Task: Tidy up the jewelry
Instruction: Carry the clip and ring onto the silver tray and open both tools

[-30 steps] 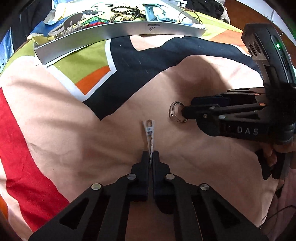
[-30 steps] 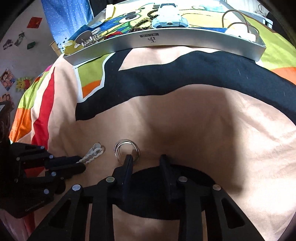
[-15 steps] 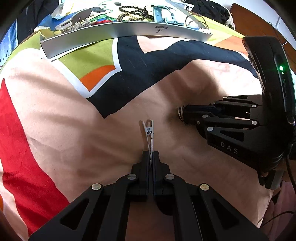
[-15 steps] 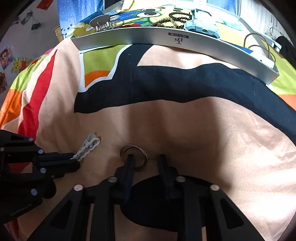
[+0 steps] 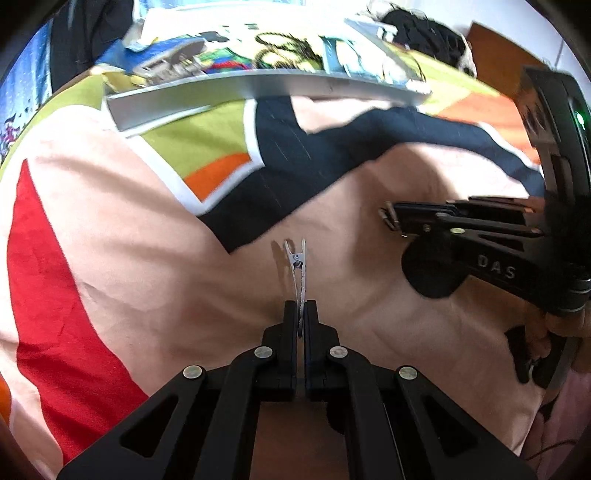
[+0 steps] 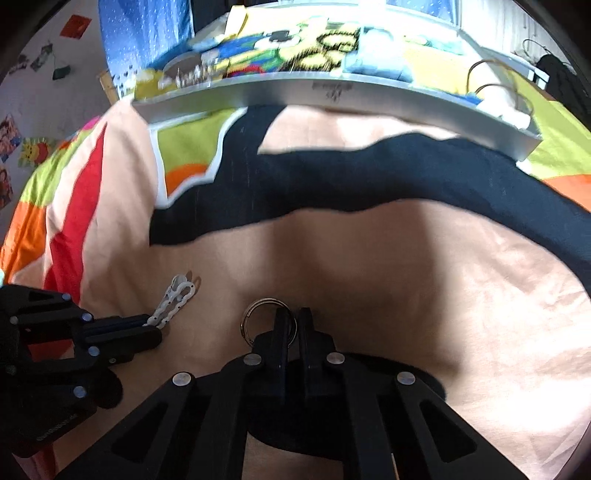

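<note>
My left gripper [image 5: 300, 308] is shut on a small white hair clip [image 5: 297, 269], held edge-on just above the bedspread; the clip also shows in the right wrist view [image 6: 171, 301]. My right gripper [image 6: 291, 317] is shut on a silver ring hoop [image 6: 255, 314], pinching its right side. In the left wrist view the right gripper [image 5: 391, 218] stands to the right of the clip with the ring's edge [image 5: 386, 218] at its tip. The silver tray [image 6: 369, 96] lies at the far side of the bed, holding beads, a watch and other jewelry.
A colourful bedspread [image 5: 110, 240] with red, black, green and orange patches covers the bed. The tray's front wall [image 5: 258, 86] faces me. Dark clothing [image 5: 424, 33] lies behind the tray at the right. Posters [image 6: 22, 147] hang on the left wall.
My right gripper has closed on the ring and lifted it off the cloth. Both grippers have moved up and toward the tray. The left still holds the clip.
</note>
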Demonstrator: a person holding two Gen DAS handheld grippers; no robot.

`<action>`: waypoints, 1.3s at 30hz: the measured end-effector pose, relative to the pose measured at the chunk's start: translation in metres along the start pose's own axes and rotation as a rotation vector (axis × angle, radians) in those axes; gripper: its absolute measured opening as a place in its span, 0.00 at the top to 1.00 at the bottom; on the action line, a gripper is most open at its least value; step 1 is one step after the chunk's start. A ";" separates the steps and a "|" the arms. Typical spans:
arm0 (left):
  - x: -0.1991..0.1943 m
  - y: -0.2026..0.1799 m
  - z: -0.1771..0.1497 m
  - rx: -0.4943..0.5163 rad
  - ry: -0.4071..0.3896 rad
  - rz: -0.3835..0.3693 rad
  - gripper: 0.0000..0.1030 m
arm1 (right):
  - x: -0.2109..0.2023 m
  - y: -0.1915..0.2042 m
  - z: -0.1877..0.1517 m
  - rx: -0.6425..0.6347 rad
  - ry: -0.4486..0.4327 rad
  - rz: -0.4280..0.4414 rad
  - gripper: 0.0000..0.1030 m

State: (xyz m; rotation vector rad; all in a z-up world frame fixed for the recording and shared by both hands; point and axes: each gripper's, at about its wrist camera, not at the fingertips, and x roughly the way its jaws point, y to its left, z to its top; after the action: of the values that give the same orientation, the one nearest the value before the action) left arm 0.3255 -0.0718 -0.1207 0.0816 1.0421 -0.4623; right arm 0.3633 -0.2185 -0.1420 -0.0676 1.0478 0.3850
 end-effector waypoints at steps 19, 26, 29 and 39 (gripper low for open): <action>-0.050 0.021 0.131 -0.141 -0.334 -0.003 0.99 | -0.076 -0.035 0.054 0.124 -0.435 -0.013 0.94; -0.008 0.030 0.174 -0.169 -0.262 0.033 0.99 | -0.056 -0.074 0.090 0.186 -0.462 -0.046 0.94; 0.007 0.029 0.176 -0.156 -0.224 0.045 0.99 | -0.045 -0.081 0.095 0.181 -0.427 -0.068 0.94; 0.028 0.037 0.170 -0.186 -0.154 0.036 0.98 | -0.012 -0.071 0.096 0.095 -0.326 -0.183 0.94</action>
State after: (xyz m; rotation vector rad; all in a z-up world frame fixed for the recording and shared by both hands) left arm 0.4900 -0.0954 -0.0633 -0.0991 0.9259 -0.3315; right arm 0.4622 -0.2656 -0.0922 -0.0147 0.7296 0.1717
